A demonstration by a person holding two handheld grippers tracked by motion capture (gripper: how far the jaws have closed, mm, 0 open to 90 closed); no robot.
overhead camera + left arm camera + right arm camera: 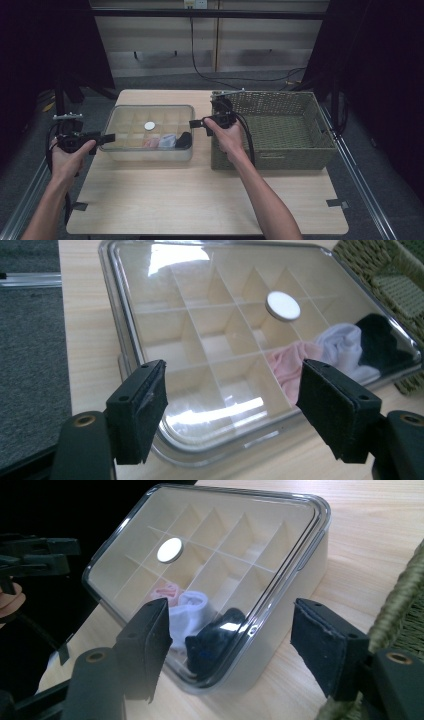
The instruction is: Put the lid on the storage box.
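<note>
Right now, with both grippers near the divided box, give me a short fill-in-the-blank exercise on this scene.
1. The clear lid on the divided box carries a round white ____ at its middle.
2. The pink, white and black cloth items lie in the row of compartments nearest the ____.
3. On the table, the woven basket stands to the box's ____.
4. The left gripper and right gripper both have their jaws ____.

Missing words: knob; person; right; open

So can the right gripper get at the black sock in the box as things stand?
Probably not: the clear lid covers the box, so the black sock lies sealed beneath it, though the right gripper has open jaws close by.
</note>
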